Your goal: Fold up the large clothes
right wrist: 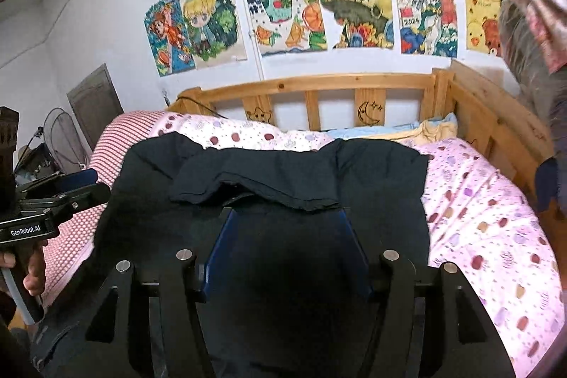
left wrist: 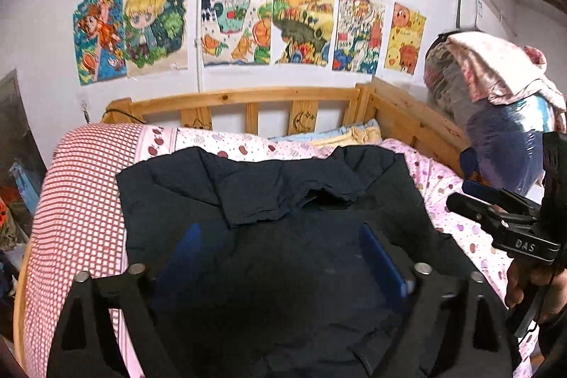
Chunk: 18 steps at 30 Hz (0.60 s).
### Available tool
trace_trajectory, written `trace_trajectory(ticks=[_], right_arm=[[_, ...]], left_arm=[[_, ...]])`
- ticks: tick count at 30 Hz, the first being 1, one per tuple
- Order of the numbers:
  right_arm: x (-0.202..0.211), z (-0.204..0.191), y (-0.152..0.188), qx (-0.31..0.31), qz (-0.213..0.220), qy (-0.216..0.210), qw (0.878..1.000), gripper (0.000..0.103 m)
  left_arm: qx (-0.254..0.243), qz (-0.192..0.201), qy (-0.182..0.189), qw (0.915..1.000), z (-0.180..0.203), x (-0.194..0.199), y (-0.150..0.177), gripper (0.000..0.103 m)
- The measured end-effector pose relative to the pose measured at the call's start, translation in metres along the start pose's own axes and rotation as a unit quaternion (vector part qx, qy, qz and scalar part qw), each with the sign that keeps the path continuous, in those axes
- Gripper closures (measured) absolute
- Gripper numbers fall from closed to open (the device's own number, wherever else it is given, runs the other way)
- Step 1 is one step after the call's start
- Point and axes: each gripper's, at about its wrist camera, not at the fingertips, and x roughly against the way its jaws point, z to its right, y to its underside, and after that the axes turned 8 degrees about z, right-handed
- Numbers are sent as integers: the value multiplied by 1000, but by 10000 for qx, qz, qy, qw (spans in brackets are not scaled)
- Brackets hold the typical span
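A large dark navy garment (left wrist: 269, 201) lies spread on the bed, with a sleeve folded across its upper part (left wrist: 283, 197); it also shows in the right wrist view (right wrist: 283, 179). My left gripper (left wrist: 280, 236) hovers over the garment's middle, blue fingers (left wrist: 381, 257) wide apart, holding nothing. My right gripper (right wrist: 283, 225) hovers over the garment too, open and empty. The right gripper's body shows at the right of the left wrist view (left wrist: 503, 218), and the left gripper's body at the left of the right wrist view (right wrist: 53, 204).
The bed has a pink dotted sheet (right wrist: 489, 218) and a red checked cover (left wrist: 81, 208) on its left. A wooden headboard rail (right wrist: 319, 87) and side rail (right wrist: 496, 116) enclose it. Bagged bedding (left wrist: 496, 101) is piled at the right. Drawings cover the wall (left wrist: 248, 23).
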Motion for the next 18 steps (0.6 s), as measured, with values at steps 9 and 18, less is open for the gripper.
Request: trace_trajectory(ticks=[9, 18], right_arm=[[62, -10, 10, -19, 229, -201, 9995, 20], [125, -22, 42, 109, 189, -344, 9992, 16]], left_arm=[[-403, 304, 13, 9987, 21, 67, 14, 5], [-532, 341, 2, 9980, 35, 116, 35, 4]])
